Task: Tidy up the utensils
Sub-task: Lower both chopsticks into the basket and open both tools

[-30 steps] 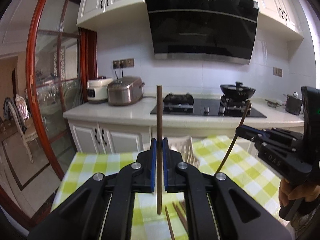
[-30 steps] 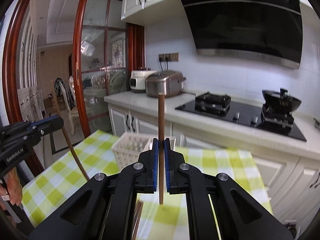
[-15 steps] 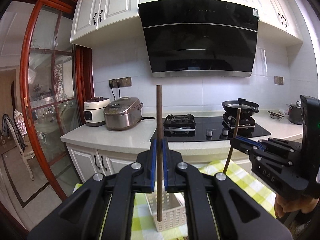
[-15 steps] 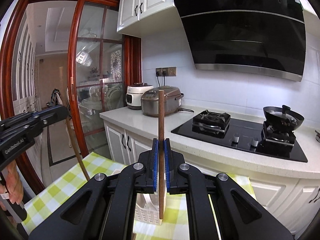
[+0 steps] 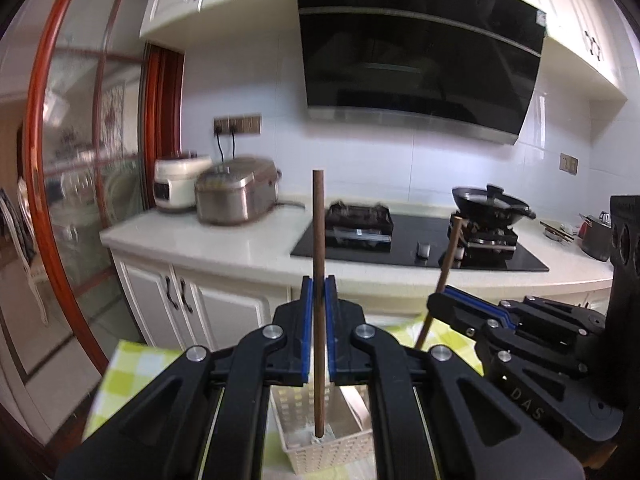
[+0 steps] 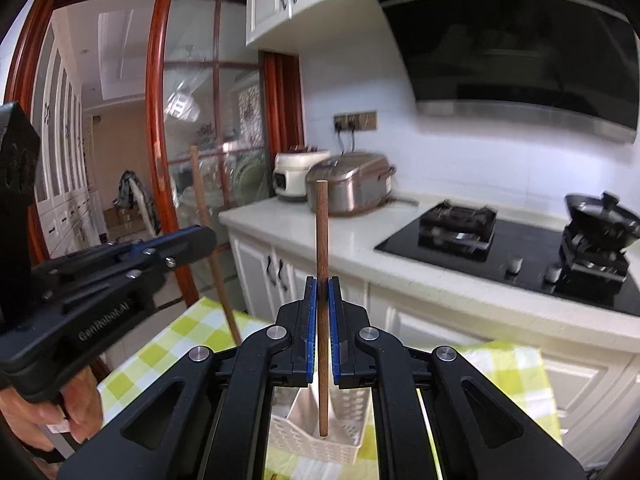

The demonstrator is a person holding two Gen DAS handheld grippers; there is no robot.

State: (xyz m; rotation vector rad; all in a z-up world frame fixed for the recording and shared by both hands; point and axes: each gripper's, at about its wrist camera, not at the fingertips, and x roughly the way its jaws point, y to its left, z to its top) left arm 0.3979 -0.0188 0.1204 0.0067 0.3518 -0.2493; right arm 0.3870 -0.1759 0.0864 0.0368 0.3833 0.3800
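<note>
My left gripper is shut on a dark brown chopstick that stands upright between its blue pads. Its lower tip hangs over a white slotted basket on the green-checked tablecloth. My right gripper is shut on a second brown chopstick, also upright, with its tip above the same basket. Each gripper shows in the other's view: the right gripper at the right with its chopstick slanted, the left gripper at the left.
Behind the table runs a white counter with two rice cookers, a black hob and a wok. A red-framed glass door stands at the left. A hand holds the left gripper's handle.
Both grippers moved forward over the table toward the counter with their chopsticks. The basket, earlier ahead of the fingers, now lies right under both chopstick tips.
</note>
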